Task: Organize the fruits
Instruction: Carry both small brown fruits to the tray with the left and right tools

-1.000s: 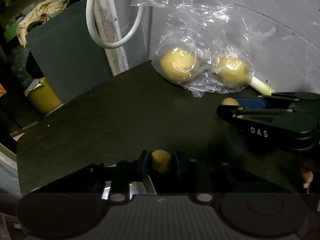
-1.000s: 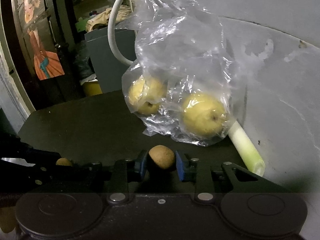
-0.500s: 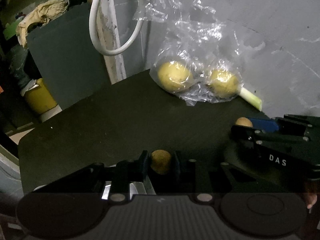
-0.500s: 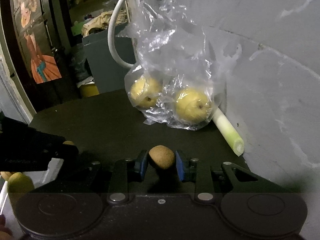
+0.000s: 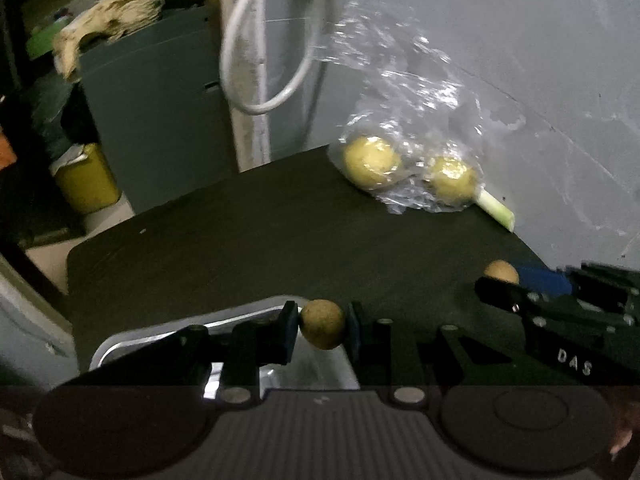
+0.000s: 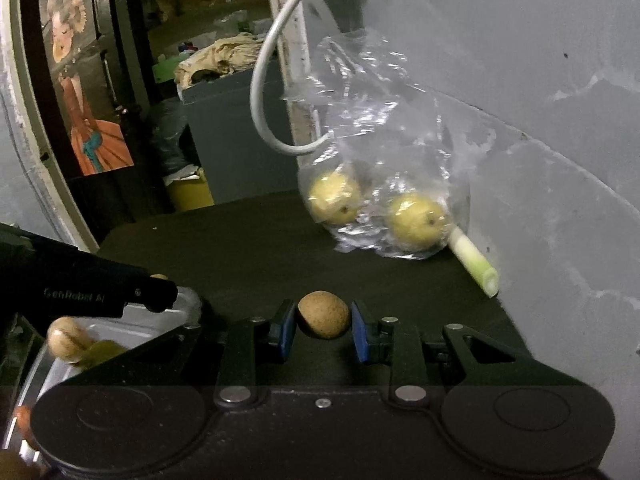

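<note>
The left gripper (image 5: pixel 322 330) is clamped on a small round brown fruit (image 5: pixel 322 329), pinched between its two dark fingers and held in the air above the near edge of a metal tray (image 5: pixel 176 330) that sits at the near left of the dark desk (image 5: pixel 280 240). The right gripper (image 6: pixel 324 324) likewise grips a second brown fruit (image 6: pixel 323 314) between its blue-padded fingers (image 6: pixel 361 332), held above the desk surface to the right of the tray (image 6: pixel 120 330). In the right wrist view a tan round fruit (image 6: pixel 66 344) and a yellowish piece (image 6: pixel 102 352) lie in the tray, partly hidden by the gripper body. At the far side of the desk, against the grey wall (image 6: pixel 540 80), a clear plastic bag (image 6: pixel 384 160) holds two yellow pears (image 6: pixel 334 197), lying side by side. A pale green stalk (image 6: pixel 476 264) lies just beside the bag along the wall. A white cable (image 5: pixel 260 60) hangs in a loop behind the desk, and a yellow container (image 5: pixel 86 180) stands on the floor to the left.
</note>
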A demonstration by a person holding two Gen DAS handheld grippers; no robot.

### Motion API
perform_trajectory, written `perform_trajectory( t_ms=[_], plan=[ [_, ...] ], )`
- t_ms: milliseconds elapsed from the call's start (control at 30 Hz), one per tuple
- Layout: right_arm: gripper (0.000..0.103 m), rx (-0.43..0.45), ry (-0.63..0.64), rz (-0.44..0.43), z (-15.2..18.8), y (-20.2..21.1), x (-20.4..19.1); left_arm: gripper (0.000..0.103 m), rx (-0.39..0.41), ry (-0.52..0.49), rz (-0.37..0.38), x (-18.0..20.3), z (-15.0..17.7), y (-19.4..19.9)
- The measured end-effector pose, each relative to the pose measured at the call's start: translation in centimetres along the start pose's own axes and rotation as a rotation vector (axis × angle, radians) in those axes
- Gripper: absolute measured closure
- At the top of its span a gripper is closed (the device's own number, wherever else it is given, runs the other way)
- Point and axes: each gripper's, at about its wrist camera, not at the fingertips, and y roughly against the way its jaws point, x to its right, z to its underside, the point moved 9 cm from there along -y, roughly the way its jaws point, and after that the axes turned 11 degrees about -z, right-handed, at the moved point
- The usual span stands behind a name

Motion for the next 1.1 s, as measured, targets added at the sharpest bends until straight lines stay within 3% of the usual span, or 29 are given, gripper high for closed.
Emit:
perform_trajectory(
  t_ms=[567,900,1100],
  plan=[
    [0.071,-0.050,0.017,-0.070,5.2,2.0,-9.2,0.074,-0.024,0.122,0.006,-5.2,5.0,4.3],
    [0.071,-0.081,0.007,-0.082,7.6,2.9,-13.0,0.074,-0.087,0.165,-0.021,-7.6,8.3,4.2],
    [0.071,-0.081,0.000,-0.078,8.0,2.9,-14.2,0.074,-0.113,0.138,-0.031,-8.3,9.8,4.1]
  ],
)
